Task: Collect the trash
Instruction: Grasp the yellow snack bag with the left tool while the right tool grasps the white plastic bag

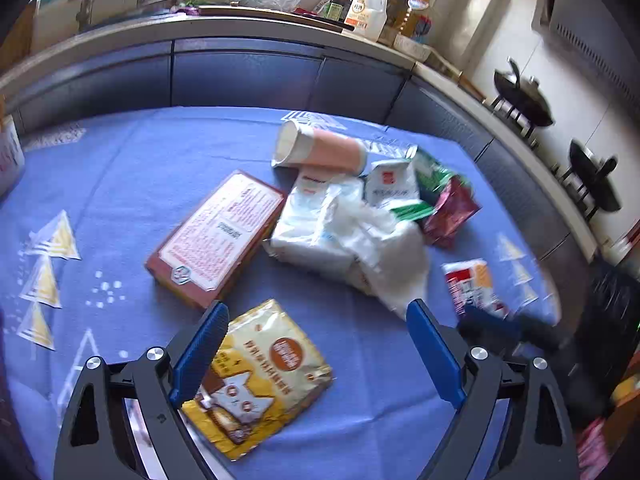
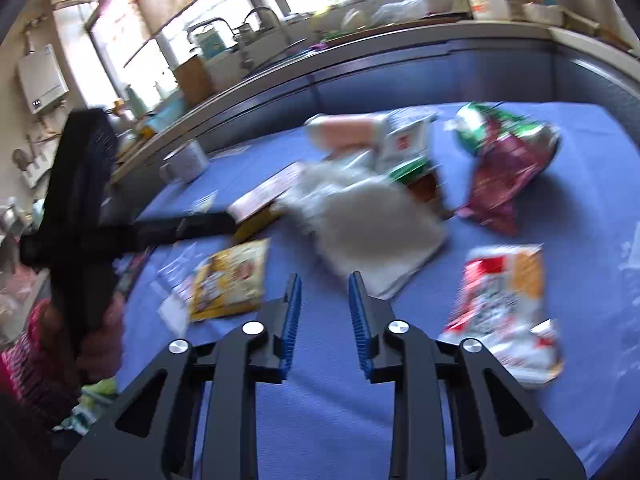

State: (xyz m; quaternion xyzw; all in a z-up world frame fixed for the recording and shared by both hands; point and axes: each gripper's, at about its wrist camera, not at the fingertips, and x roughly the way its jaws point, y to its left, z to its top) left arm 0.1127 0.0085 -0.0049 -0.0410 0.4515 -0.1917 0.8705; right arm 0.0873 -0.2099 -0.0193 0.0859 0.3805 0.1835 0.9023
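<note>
Yellow packet (image 1: 256, 376) under the left gripper's (image 1: 316, 344) parted jaws

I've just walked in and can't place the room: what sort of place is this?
A home kitchen, most likely. A worktop crowded with bottles runs along dark cabinets, a curved sink tap stands by the window, and dark pans sit on a hob. Snack wrappers litter the blue tablecloth.

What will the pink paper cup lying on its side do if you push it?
The pink paper cup lies on its side, so it would probably roll in a curve. It looks empty and thin, so likely light and easy to squash.
</note>
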